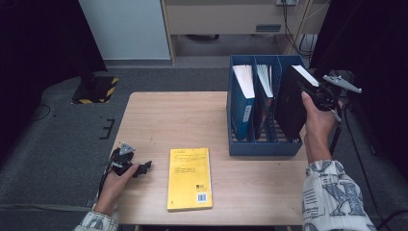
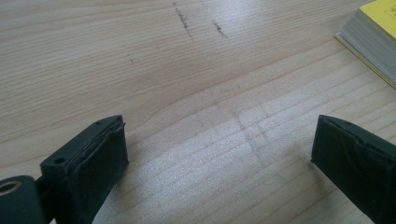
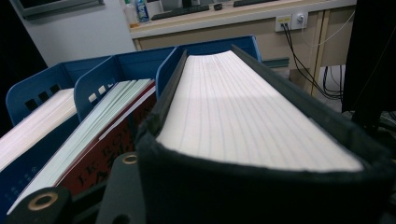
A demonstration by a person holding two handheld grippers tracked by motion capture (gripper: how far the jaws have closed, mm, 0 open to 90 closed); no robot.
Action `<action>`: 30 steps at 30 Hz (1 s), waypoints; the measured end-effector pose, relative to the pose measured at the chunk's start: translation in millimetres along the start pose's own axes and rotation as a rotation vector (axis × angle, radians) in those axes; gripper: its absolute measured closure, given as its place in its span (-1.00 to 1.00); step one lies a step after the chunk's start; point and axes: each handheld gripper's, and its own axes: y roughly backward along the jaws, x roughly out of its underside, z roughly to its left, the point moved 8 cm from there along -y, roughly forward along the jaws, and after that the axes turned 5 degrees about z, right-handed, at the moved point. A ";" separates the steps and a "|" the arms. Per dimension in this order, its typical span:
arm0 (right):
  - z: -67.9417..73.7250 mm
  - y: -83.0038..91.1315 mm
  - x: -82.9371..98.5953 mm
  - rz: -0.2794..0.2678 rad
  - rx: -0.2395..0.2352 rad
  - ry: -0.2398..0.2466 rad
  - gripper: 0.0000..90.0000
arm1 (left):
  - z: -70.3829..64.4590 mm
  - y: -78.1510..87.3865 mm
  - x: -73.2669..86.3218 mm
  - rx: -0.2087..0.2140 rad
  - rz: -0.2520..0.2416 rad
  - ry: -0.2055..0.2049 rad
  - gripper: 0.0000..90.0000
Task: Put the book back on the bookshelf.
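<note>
One black book [image 1: 292, 102] clamped in right tongs [image 1: 308, 91], tilted over blue rack's [image 1: 262, 144] rightmost slot. Next, likely: straighten, lower in. Left tongs [image 1: 139, 168] spread, idle on surface [image 1: 168, 120].

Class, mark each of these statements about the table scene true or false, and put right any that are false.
1. The right gripper is clamped on a black book. True.
2. The black book is held over the leftmost slot of the blue file rack. False: it is at the rightmost slot.
3. The yellow book lies flat on the table. True.
4. The left gripper grips the yellow book. False: its jaws are open and hold nothing, beside the yellow book.
5. The other two slots of the rack each hold a book. True.
</note>
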 end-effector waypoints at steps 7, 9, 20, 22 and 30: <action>-2.9 -5.5 1.9 0.002 0.003 -0.008 0.18 | 0.1 -0.2 -0.2 -0.002 0.000 -0.006 -0.94; -2.2 -7.3 2.6 0.004 0.003 -0.006 0.18 | -0.2 -0.4 -0.5 -0.001 -0.003 -0.004 -0.94; -3.4 -25.1 9.8 0.017 0.014 0.001 0.18 | -0.3 -0.4 -0.5 0.000 -0.002 -0.005 -0.94; -3.2 -28.2 11.3 0.020 0.014 0.006 0.18 | -0.5 -0.4 -0.2 0.000 0.002 -0.006 -0.94; -2.7 -35.7 22.7 0.041 0.018 0.017 0.18 | -0.8 -0.7 -0.3 -0.001 0.003 -0.011 -0.94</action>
